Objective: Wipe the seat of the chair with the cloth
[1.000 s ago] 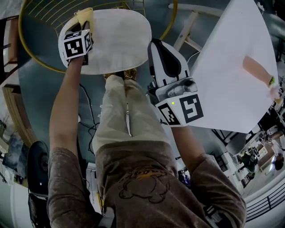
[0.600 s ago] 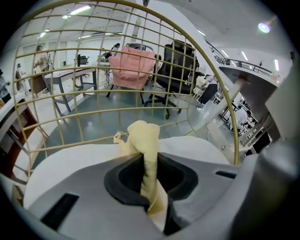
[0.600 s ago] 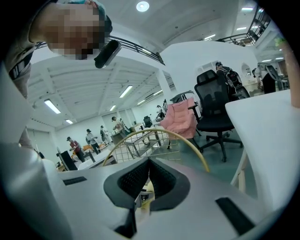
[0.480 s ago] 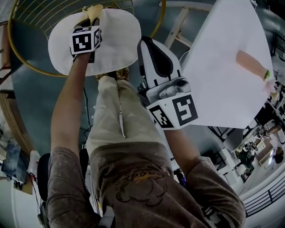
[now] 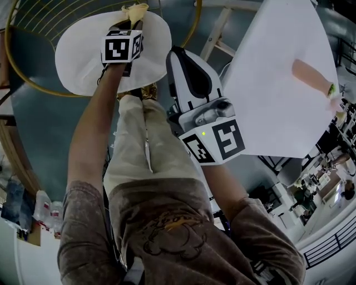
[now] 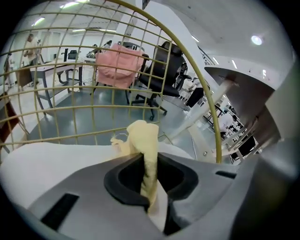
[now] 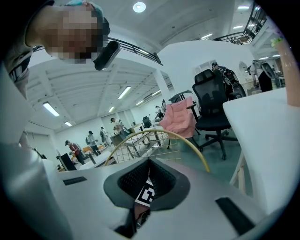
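Note:
The chair's white round seat (image 5: pixel 83 53) lies at the top left of the head view, ringed by a gold wire back (image 5: pixel 33 22). My left gripper (image 5: pixel 131 23) reaches over the seat's far right part, shut on a pale yellow cloth (image 5: pixel 136 10) that sticks out past its tips. In the left gripper view the cloth (image 6: pixel 143 136) is pinched in the left gripper (image 6: pixel 149 176), above the seat (image 6: pixel 56 159). My right gripper (image 5: pixel 177 53) hangs beside the seat's right edge, away from it, shut and holding nothing. In its own view the right gripper (image 7: pixel 149 164) shows closed jaws.
A white table (image 5: pixel 272 83) stands right of the chair, a pink object (image 5: pixel 311 77) lying on it. My legs (image 5: pixel 139 145) stand just before the seat. Beyond the wire back (image 6: pixel 93 93) are a black office chair (image 7: pixel 213 103) and a pink garment (image 6: pixel 117 68).
My left gripper has slid the cloth rightward across the seat, from its left part to right of the middle. The right gripper drifted slightly left.

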Motion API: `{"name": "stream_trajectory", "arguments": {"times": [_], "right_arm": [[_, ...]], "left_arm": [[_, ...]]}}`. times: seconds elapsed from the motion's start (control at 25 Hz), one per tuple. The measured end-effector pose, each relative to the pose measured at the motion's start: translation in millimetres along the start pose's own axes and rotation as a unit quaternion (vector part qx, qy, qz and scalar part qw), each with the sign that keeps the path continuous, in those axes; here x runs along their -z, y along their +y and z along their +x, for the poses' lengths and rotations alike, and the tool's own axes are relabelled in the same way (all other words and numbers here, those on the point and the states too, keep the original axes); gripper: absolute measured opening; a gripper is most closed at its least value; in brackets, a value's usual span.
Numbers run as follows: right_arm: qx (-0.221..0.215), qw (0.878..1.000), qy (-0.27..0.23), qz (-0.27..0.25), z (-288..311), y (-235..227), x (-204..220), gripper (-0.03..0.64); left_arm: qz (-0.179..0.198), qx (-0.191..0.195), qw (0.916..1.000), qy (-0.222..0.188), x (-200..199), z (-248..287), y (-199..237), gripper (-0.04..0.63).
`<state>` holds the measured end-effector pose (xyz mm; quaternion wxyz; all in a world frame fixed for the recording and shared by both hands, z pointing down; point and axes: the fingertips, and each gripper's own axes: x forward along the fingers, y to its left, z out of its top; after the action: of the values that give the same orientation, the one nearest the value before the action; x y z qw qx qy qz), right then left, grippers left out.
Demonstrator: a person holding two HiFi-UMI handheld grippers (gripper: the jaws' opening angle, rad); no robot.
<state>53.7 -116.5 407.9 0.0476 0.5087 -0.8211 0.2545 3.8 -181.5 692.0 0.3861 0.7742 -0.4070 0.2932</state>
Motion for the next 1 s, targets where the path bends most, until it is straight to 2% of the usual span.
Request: {"name": "stream_trajectory", "arguments": {"times": [0.12, 0.32, 0.48, 0.84, 1.0], "right_arm": [[-0.001, 1.000, -0.004, 0.000, -1.4, 0.8, -1.1, 0.026], [0.006, 1.000, -0.008, 0.004, -4.5, -1.1, -3.2, 0.026], [0.001, 1.000, -0.008, 0.003, -5.7, 0.9, -3.2, 0.026], [0.003, 1.000, -0.007, 0.000, -8.9, 2.3, -3.0, 0.026], [0.004, 1.000, -0.006, -0.002, -7.5, -0.4, -2.8, 0.026]], "left_arm": [[-0.004, 0.009, 0.9999, -0.006, -0.1, 3.1, -9.0, 0.063], [-0.006, 0.066, 0.9977, -0.010, -1.5, 5.3, -40.7, 0.063], [0.001, 0.082, 0.9966, -0.013, -2.2, 7.0, -55.2, 0.063], [-0.032, 0.150, 0.9877, -0.031, -9.0, 0.5, -87.5, 0.062], [-0.054, 0.161, 0.9844, -0.047, -14.7, -12.4, -82.7, 0.062]]}}
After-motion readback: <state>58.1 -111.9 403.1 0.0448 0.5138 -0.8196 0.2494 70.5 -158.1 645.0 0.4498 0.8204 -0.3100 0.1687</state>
